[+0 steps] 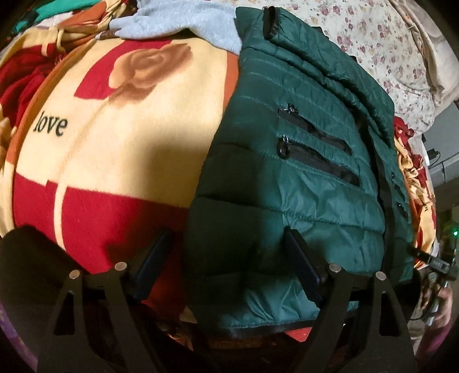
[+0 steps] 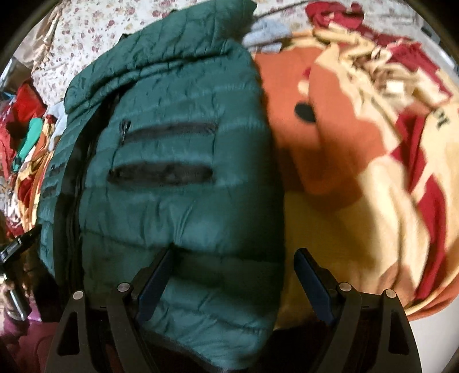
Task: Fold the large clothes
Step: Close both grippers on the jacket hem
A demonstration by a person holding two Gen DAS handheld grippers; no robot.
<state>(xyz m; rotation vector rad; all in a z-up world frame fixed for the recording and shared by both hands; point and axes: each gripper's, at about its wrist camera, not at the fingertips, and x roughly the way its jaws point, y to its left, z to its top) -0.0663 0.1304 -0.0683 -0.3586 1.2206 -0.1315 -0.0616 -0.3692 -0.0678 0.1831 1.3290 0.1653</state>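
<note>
A dark green quilted puffer jacket lies on a blanket, its black zip pockets facing up and its sleeve folded over the top. My left gripper is open over the jacket's lower left hem corner, with the fabric between its fingers. The jacket also fills the left half of the right wrist view. My right gripper is open over the jacket's lower right hem edge, with the fabric between its fingers.
The jacket rests on a cream, red and orange blanket printed with roses and the word "love". A grey garment lies at the far end. A floral sheet covers the far side. Other clothes are piled at the left.
</note>
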